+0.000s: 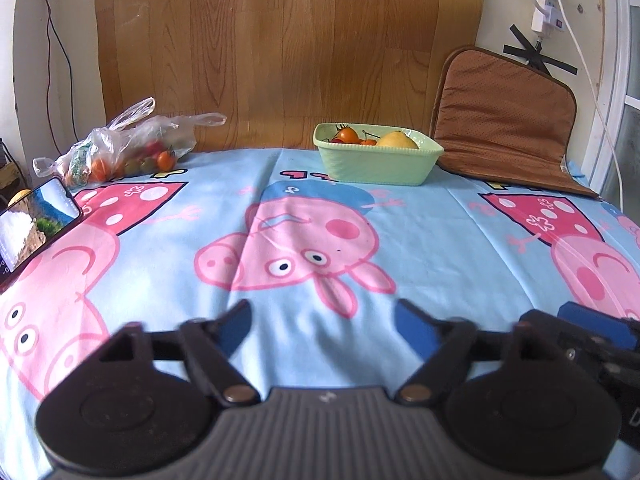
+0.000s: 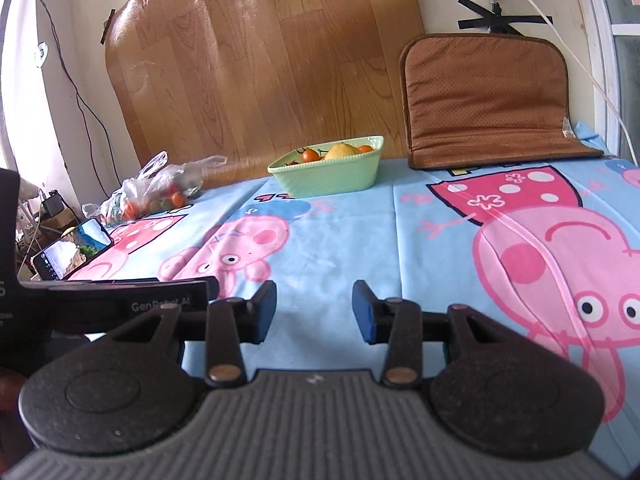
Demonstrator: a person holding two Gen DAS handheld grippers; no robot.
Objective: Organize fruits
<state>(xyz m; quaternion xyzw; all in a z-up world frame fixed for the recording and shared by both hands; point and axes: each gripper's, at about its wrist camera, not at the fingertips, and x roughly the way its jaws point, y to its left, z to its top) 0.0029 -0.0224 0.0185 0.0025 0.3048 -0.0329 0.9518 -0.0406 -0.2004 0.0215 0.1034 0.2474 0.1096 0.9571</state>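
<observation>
A light green rectangular bowl (image 1: pixel 376 162) stands at the back of the table and holds a yellow lemon (image 1: pixel 397 140) and small red-orange tomatoes (image 1: pixel 346 135). It also shows in the right wrist view (image 2: pixel 328 178). A clear plastic bag (image 1: pixel 132 142) at the back left holds more tomatoes and green fruit; it also shows in the right wrist view (image 2: pixel 160 192). My left gripper (image 1: pixel 322 326) is open and empty, low over the cloth near the front. My right gripper (image 2: pixel 314 310) is open and empty, beside the left one.
A phone (image 1: pixel 34 222) with a lit screen lies at the left edge. A brown cushion (image 1: pixel 504 116) leans against the wall at the back right. A wooden-pattern sheet (image 1: pixel 288 52) covers the back wall. Cables (image 1: pixel 592 96) hang at the right.
</observation>
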